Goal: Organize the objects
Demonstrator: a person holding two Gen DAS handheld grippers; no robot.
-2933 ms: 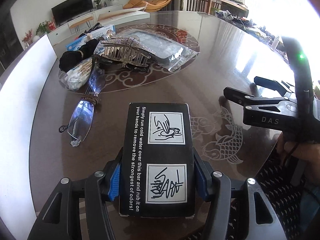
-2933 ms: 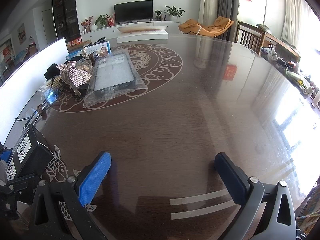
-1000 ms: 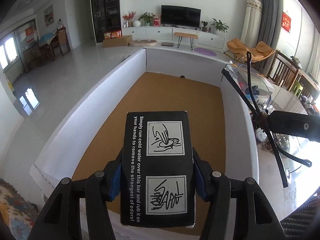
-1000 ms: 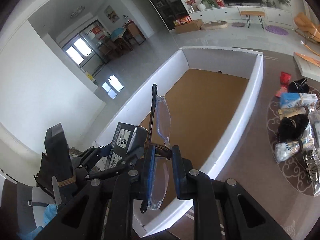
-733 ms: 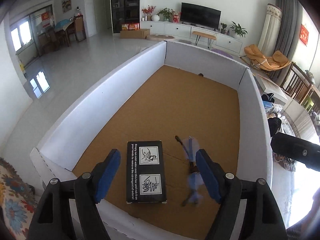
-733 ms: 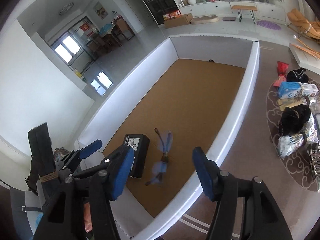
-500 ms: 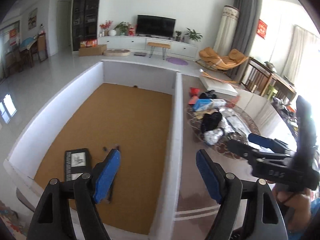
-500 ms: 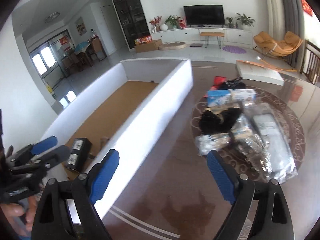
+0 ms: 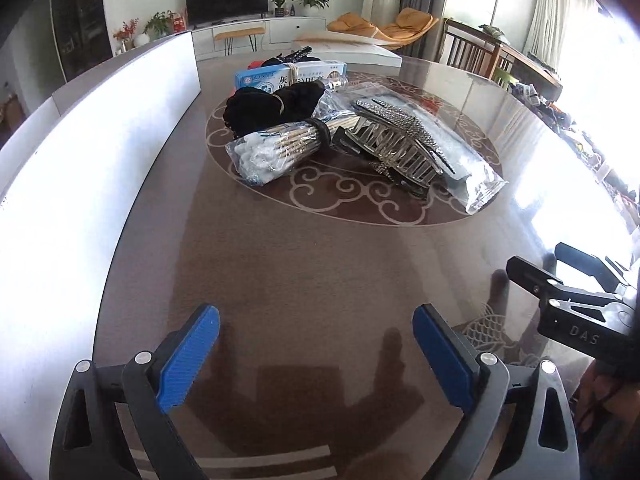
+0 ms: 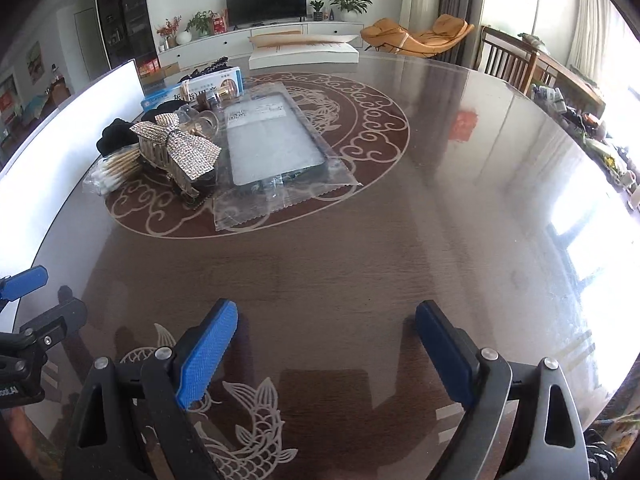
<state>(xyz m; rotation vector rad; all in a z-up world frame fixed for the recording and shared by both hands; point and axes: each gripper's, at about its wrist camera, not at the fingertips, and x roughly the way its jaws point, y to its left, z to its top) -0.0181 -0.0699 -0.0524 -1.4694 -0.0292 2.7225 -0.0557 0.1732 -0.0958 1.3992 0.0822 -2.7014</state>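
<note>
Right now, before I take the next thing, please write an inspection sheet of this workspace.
Surface: dark glossy table, ornament circle and fish patterns.
Job's things: cotton swabs pack, rhinestone hair claw, black cloth bundle, blue-white carton, flat item in clear bag, all piled together.
Clutter: nothing seen beyond that pile.
Tongs: left tongs and right tongs open, empty.
Cables: nothing seen.
Surroundings: white box wall at the left; living room behind.
</note>
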